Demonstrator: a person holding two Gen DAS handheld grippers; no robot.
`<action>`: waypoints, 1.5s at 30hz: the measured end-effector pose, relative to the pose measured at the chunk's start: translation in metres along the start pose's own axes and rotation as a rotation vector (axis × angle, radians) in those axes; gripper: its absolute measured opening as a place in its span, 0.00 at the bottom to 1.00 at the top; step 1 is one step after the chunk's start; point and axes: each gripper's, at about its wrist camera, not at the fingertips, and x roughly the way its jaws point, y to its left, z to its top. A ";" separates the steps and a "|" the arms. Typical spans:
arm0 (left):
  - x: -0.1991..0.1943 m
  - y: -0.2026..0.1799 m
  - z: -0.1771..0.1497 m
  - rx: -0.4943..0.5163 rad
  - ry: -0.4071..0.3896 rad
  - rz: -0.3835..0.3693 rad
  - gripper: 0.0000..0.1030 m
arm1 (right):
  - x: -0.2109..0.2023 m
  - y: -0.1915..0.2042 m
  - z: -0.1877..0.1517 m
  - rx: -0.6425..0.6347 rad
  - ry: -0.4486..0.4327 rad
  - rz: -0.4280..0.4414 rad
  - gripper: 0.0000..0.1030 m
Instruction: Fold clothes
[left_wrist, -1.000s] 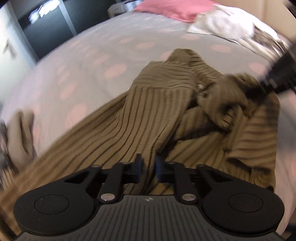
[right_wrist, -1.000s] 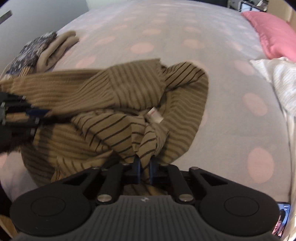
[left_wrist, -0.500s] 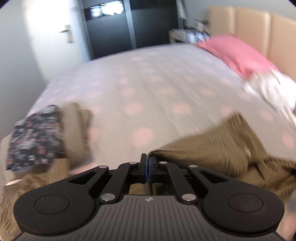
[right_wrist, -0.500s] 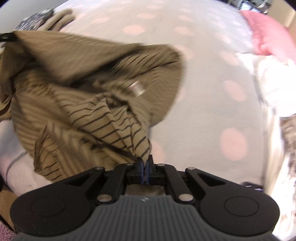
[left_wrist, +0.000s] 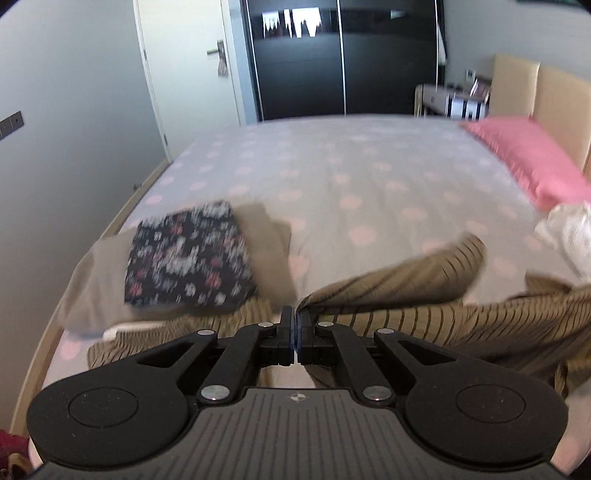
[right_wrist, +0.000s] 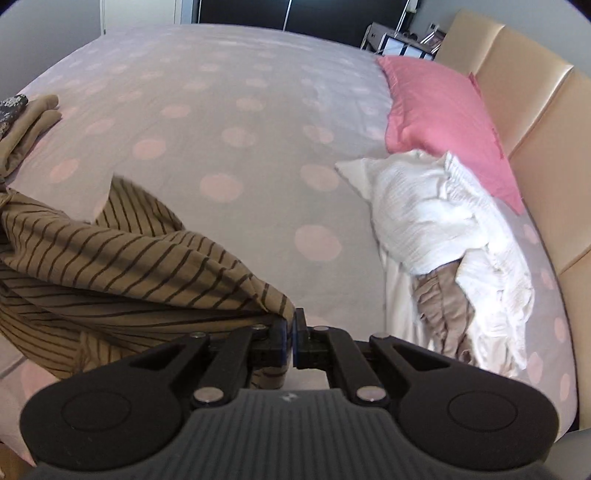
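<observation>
A tan garment with thin dark stripes (left_wrist: 406, 291) hangs stretched between both grippers above the bed. My left gripper (left_wrist: 295, 319) is shut on one edge of it, the cloth running off to the right. In the right wrist view my right gripper (right_wrist: 294, 325) is shut on another edge of the striped garment (right_wrist: 129, 266), which drapes away to the left and down. Part of the cloth trails below both grippers, out of sight.
The bed (right_wrist: 240, 129) has a pale sheet with pink dots. A folded stack, dark floral piece (left_wrist: 188, 254) on beige, lies at its left. A crumpled white pile (right_wrist: 443, 236) and a pink pillow (right_wrist: 443, 118) lie by the padded headboard. Door and dark wardrobe stand beyond.
Both grippers closed on the striped garment and rose with it off the bed. The left view swung up from the heap to the far room; the cloth now stretches between the two grippers.
</observation>
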 end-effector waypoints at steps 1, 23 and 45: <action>0.004 0.001 -0.006 0.006 0.035 0.001 0.00 | 0.006 0.005 -0.004 -0.016 0.020 -0.001 0.03; 0.046 -0.026 -0.083 0.182 0.337 -0.135 0.42 | 0.010 0.026 -0.067 -0.128 0.148 0.081 0.38; 0.154 -0.128 -0.047 0.343 0.173 -0.404 0.47 | 0.072 0.034 -0.015 0.081 0.084 0.308 0.42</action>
